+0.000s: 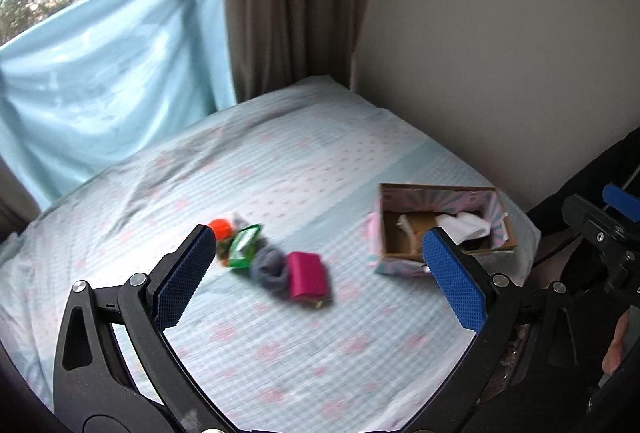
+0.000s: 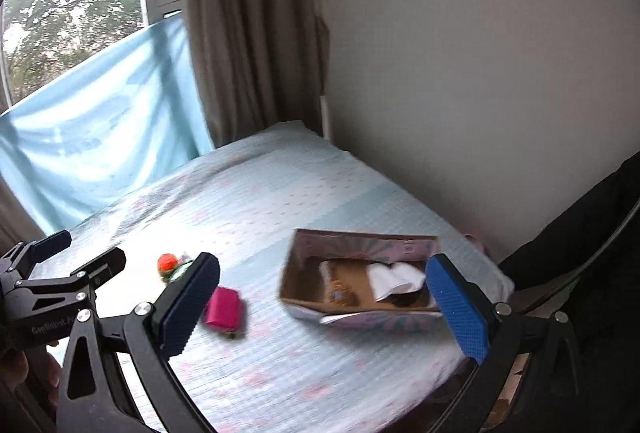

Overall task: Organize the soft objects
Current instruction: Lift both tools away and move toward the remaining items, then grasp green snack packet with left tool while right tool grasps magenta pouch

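A row of small soft things lies on the bed (image 1: 280, 169): an orange ball (image 1: 221, 228), a green packet (image 1: 245, 245), a grey rolled sock (image 1: 269, 267) and a magenta pouch (image 1: 307, 276). To their right stands an open cardboard box (image 1: 440, 193) with white cloth (image 1: 464, 225) inside. My left gripper (image 1: 320, 273) hovers open above the row, nothing between its fingers. My right gripper (image 2: 320, 297) is open and empty too, held above the bed between the magenta pouch (image 2: 224, 307) and the box (image 2: 360, 239). The left gripper's tips (image 2: 80, 257) show at the left in the right wrist view.
A plain wall (image 1: 500, 53) runs along the bed's right side. Brown curtains (image 1: 288, 1) and a light blue sheet (image 1: 108, 73) over the window stand behind the bed. A dark sleeve (image 2: 580, 253) fills the right edge. Open bedding lies in front of the objects.
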